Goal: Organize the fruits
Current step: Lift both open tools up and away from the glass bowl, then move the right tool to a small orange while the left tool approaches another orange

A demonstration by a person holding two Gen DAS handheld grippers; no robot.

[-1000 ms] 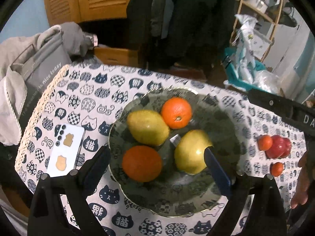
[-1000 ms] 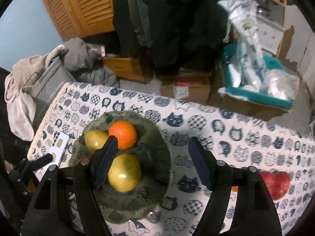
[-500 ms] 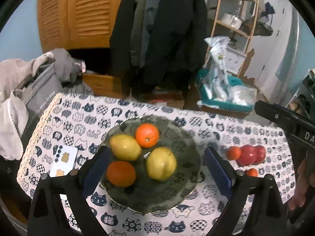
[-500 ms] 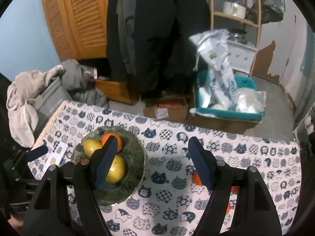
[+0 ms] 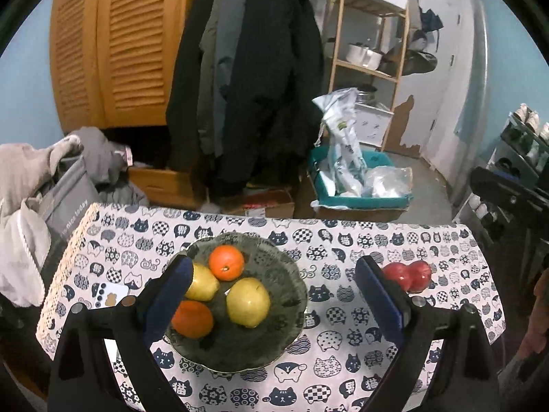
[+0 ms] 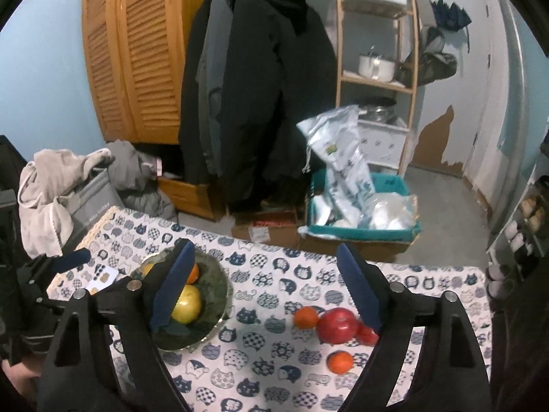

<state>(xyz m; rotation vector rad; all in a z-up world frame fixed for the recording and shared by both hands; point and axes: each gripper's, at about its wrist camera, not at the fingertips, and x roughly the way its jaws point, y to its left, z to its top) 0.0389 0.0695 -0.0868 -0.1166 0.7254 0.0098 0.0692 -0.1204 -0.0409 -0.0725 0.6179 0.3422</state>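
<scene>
A dark green plate (image 5: 240, 350) on the cat-print table holds two oranges (image 5: 226, 262) and two yellow pears (image 5: 247, 302). My left gripper (image 5: 272, 267) hovers above it, open and empty. To the right of the plate lie two red apples (image 5: 406, 274). In the right wrist view the same plate (image 6: 219, 274) is at the left. A red apple (image 6: 338, 321) and two small oranges (image 6: 306, 316) lie loose on the cloth at the right. My right gripper (image 6: 264, 254) is raised over the table between them, its jaws opening with nothing between them.
A white phone (image 5: 109, 295) lies left of the plate. A grey bag with clothes (image 5: 51, 199) leans at the table's left end. Beyond the far edge stand hanging coats (image 5: 254, 79), a teal crate (image 5: 360, 199) and a wooden shelf (image 5: 370, 61). A hand (image 5: 538, 309) shows at the right.
Both grippers have risen and drawn back from the plate, so the plate looks smaller and more of the room shows. The fruit has not moved.
</scene>
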